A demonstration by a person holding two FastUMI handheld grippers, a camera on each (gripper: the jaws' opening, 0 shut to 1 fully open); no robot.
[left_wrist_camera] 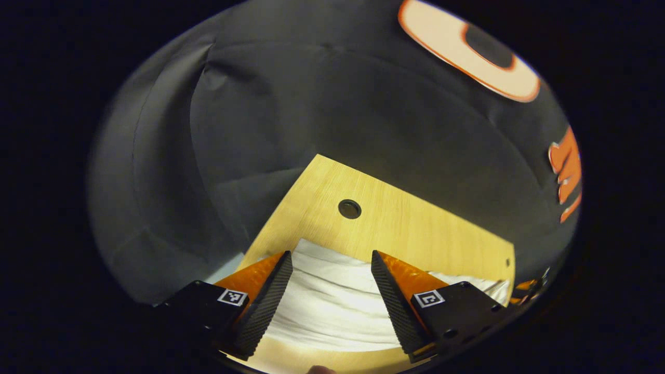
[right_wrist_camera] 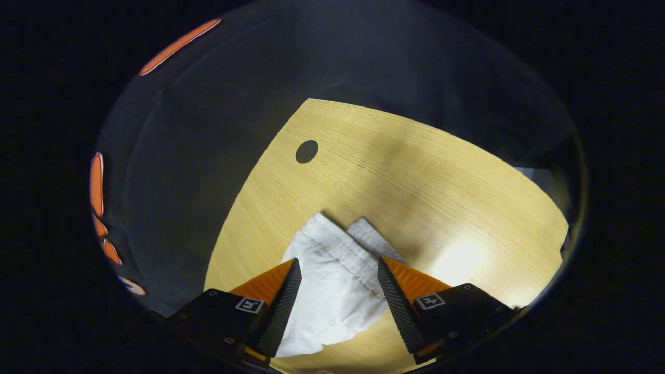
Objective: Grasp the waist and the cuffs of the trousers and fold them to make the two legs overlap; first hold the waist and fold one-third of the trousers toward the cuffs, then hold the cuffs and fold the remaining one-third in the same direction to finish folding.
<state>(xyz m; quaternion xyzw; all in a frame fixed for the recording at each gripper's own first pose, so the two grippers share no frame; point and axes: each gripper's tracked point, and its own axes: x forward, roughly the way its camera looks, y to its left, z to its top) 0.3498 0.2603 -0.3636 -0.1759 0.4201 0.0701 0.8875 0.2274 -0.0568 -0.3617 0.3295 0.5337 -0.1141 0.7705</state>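
Both claws are hovering wide open, left gripper [left_wrist_camera: 331, 291] and right gripper [right_wrist_camera: 337, 291], each with soft, light, crumpled white cloth trousers [right_wrist_camera: 332, 275] lying just beyond its fingertips; gathered waistband edge looks best to pinch.

A recording booth: dark creased cloth walls [left_wrist_camera: 322, 109] hang close behind a light wood-grain tabletop [right_wrist_camera: 415, 171] with a round cable hole [right_wrist_camera: 306, 151].
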